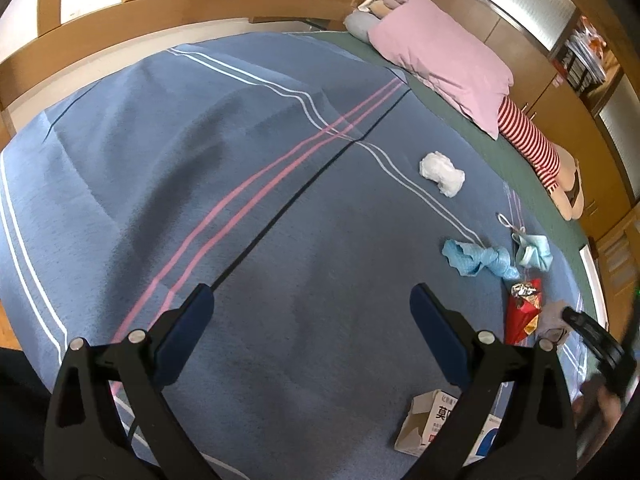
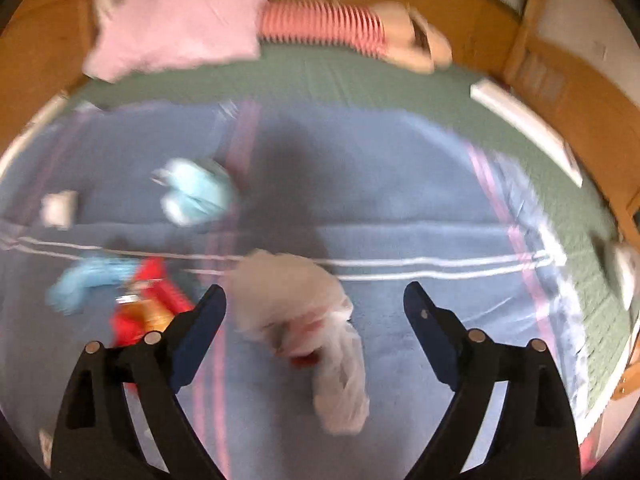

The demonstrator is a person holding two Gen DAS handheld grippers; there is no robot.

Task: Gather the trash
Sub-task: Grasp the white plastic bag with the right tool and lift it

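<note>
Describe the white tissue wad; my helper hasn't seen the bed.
On the blue striped blanket, look towards the pink pillow. The tissue wad lies alone by the thin white stripes, the only white scrap, apart from the pale blue and red litter.

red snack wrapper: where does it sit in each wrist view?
Left wrist: the red snack wrapper lies at the right edge, below the light blue crumpled cloth.
Right wrist: lower left and blurred, the red snack wrapper sits just beyond the fingers on that side, right of the same cloth.
Shared landmark: the pink pillow at the far side of the bed.
</note>
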